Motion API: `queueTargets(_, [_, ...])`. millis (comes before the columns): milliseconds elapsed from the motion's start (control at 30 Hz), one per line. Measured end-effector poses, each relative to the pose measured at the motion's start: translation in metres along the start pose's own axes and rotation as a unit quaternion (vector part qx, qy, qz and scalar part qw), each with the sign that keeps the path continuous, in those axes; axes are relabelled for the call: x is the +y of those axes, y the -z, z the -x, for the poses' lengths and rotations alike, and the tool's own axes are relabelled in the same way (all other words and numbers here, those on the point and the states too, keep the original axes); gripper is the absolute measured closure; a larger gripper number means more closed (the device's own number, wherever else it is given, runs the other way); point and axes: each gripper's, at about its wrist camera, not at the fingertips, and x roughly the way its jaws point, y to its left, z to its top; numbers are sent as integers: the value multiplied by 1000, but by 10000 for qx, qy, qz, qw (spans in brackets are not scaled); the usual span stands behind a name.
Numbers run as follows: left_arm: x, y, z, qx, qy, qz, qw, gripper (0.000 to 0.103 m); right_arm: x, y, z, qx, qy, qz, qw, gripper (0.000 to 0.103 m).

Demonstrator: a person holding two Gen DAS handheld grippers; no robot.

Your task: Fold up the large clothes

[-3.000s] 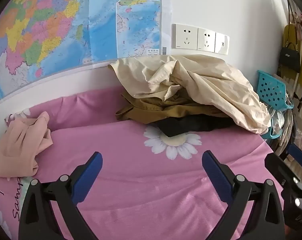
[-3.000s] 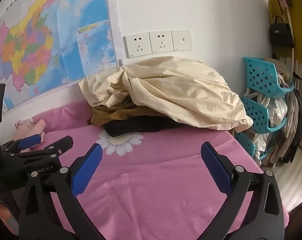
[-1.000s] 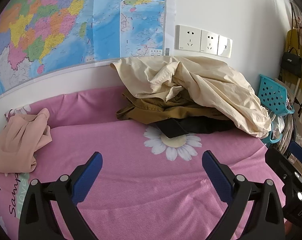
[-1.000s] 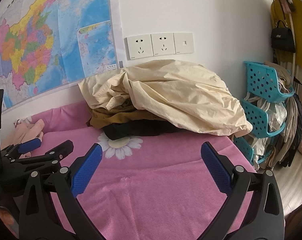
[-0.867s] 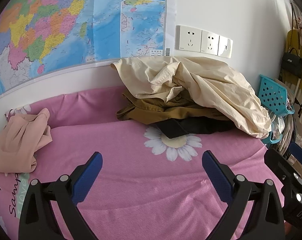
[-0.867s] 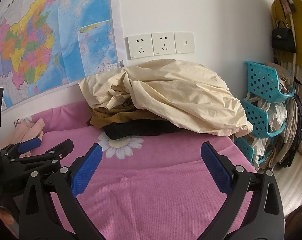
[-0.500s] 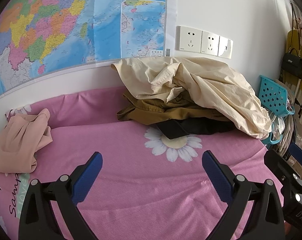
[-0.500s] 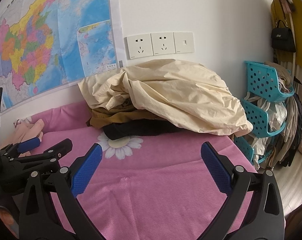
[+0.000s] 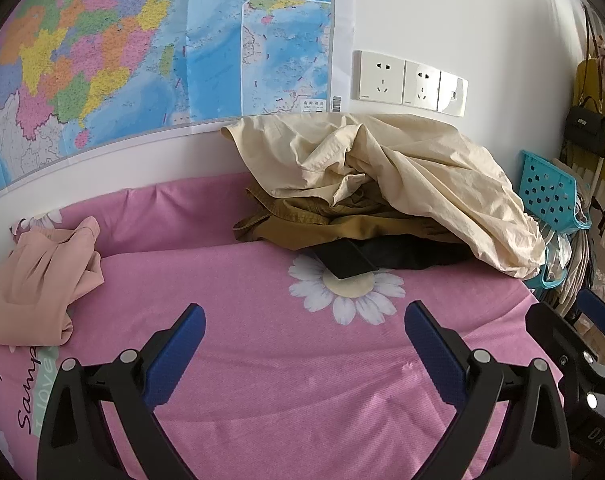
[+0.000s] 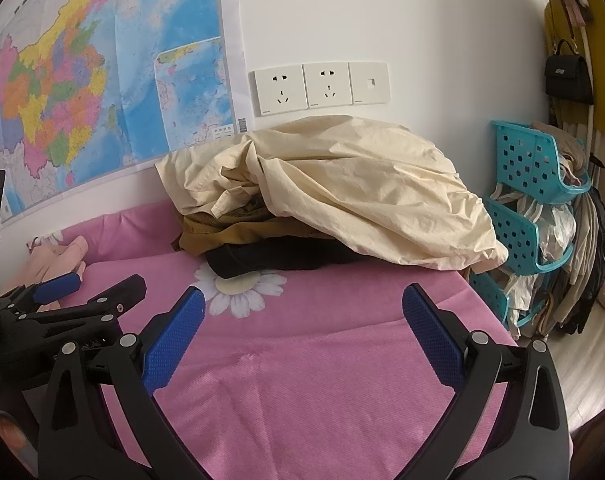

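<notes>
Comparing views, we find little changed: left gripper [image 9: 304,334] and right gripper [image 10: 302,320] still hover, jaws wide and empty, folding unstarted, cream garment [image 10: 342,188] untouched.

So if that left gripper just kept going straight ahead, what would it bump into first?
Probably the pink bedsheet, near the printed daisy; it is open and empty. If it clears the bed, the black garment under the clothes pile comes next. Depth is unclear.

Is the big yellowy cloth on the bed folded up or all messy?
Messy, not folded. The cream cloth lies crumpled in a rumpled heap, draped over the brown clothes and black clothes.
</notes>
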Motion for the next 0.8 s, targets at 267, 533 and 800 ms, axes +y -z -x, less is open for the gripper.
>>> queueTargets(267, [0,-3,-3,-15,8,-3,10000,6,1,1,-2,28,1,33,10000,5])
queueTargets(533, [5,-13,-15,67,16,55,10000,6,3,-13,-16,7,-60,252,9997,5])
queueTargets(800, [16,-36,-52,124,-29,179,9998,6,18,-57,-75,37,-214,1003,9947,5])
